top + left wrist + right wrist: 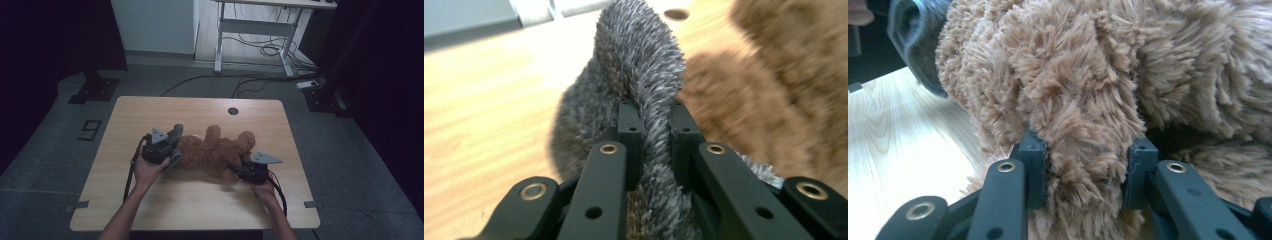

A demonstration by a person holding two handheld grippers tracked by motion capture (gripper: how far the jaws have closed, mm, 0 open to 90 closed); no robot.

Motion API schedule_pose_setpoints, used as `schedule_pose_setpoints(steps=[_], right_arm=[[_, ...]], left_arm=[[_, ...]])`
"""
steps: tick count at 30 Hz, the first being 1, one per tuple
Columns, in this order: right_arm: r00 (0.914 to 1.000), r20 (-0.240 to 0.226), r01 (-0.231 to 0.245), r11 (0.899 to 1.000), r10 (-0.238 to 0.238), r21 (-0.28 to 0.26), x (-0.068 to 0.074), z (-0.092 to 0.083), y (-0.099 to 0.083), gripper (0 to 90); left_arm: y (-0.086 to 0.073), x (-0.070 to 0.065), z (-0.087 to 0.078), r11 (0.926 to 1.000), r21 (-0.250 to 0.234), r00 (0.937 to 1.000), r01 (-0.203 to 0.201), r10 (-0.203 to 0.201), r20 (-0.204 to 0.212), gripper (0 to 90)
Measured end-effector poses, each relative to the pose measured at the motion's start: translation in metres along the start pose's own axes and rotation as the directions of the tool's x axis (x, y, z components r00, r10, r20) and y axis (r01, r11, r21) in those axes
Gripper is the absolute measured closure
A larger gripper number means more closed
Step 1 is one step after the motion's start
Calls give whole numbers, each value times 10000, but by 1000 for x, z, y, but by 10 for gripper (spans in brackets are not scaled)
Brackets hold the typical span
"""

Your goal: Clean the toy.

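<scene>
A brown plush teddy bear [215,150] lies on its back across the middle of the wooden table [200,205]. At its left end is a grey furry cloth piece [175,134]. My left gripper [171,150] is shut on a fold of that grey cloth [639,55], and the fold stands up between the jaws of my left gripper [654,117]. Brown fur of the bear [774,100] lies just to the right of it. My right gripper [237,171] is shut on one of the bear's limbs [1083,95], with fur bulging between both pads of my right gripper [1085,147]. The grey cloth [913,45] shows beyond the bear.
A round cable hole [233,110] sits near the table's far edge. Bare tabletop lies in front of the bear and to its left. On the floor beyond are a white desk frame [250,30] with loose cables [270,50] and two black stand bases [95,90], [320,97].
</scene>
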State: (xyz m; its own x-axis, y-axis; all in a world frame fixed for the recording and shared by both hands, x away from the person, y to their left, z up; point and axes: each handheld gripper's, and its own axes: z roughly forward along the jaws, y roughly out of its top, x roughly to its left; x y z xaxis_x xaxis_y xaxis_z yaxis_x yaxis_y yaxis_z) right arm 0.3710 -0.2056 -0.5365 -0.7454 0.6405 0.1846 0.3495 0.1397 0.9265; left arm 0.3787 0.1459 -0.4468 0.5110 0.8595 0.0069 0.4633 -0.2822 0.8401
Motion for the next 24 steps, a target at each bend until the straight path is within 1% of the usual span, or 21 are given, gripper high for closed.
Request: schedule_pose_setpoints(steps=[2,3,4,5,6,7,8,9,10,11,12,13,14,15,19,20,21,22,23,24], right_arm=[[10000,-15,-38,10000,38,-6,-1,0,0,628],[10000,-10,-34,10000,34,-6,0,0,0,627],[10000,13,-21,10000,21,-12,0,0,0,627],[10000,18,-36,10000,36,-16,0,0,0,628],[10000,20,-52,10000,52,-17,0,0,0,627],[10000,23,-47,10000,47,-24,0,0,0,626],[10000,20,-76,10000,76,-36,0,0,0,625],[9999,23,-114,9999,114,-51,-1,0,-1,625],[9999,10,-139,9999,139,-53,-1,0,-1,625],[9999,9,-149,9999,149,-47,-1,-1,-1,625],[9999,8,-158,9999,158,-68,-1,0,-1,625],[9998,7,-173,9998,173,-67,-1,0,-1,625],[9998,4,-179,9998,179,-54,-1,0,-1,626],[9998,6,-180,9998,180,-54,-1,0,-1,626],[9999,-39,-98,9999,97,-111,-1,1,-1,625],[9999,-51,-101,9999,101,-111,-1,1,-1,625],[9999,-50,-130,9999,129,-107,-1,1,-1,625],[9999,-35,-139,9998,139,-105,-1,1,-1,625],[9999,-10,-119,9999,119,-87,0,0,-1,625],[9999,5,-108,9999,108,-72,0,0,-1,624]], left_arm=[[11,-12,-2,9993,-208,9993,-295,300,242,799],[11,-12,-2,9993,-208,9993,-295,300,242,799],[22,-28,-1,9974,-353,9966,-621,639,513,798],[22,-28,-1,9974,-353,9966,-621,639,513,799],[31,-44,3,9952,-455,9929,-867,901,780,798],[31,-44,3,9952,-455,9929,-867,901,780,798],[38,-60,13,9941,-409,9896,-1001,1037,1000,798],[38,-60,13,9941,-409,9896,-1001,1037,1000,797],[41,-71,26,9921,-169,9868,-1244,1255,1028,797],[40,-75,34,9901,3,9865,-1405,1399,855,797],[38,-76,42,9898,211,9873,-1409,1389,775,797],[38,-76,42,9898,211,9873,-1409,1389,775,797],[30,-70,53,9923,411,9912,-1168,1139,673,797],[26,-67,54,9917,364,9915,-1233,1216,457,797],[20,-64,45,9840,298,9844,-1757,1753,138,796],[20,-62,41,9815,349,9821,-1881,1880,82,796],[19,-59,38,9823,384,9831,-1833,1830,109,796],[19,-59,38,9823,384,9831,-1833,1830,109,795],[16,-51,31,9883,288,9886,-1495,1489,214,795],[14,-45,28,9907,272,9908,-1336,1330,236,795]])
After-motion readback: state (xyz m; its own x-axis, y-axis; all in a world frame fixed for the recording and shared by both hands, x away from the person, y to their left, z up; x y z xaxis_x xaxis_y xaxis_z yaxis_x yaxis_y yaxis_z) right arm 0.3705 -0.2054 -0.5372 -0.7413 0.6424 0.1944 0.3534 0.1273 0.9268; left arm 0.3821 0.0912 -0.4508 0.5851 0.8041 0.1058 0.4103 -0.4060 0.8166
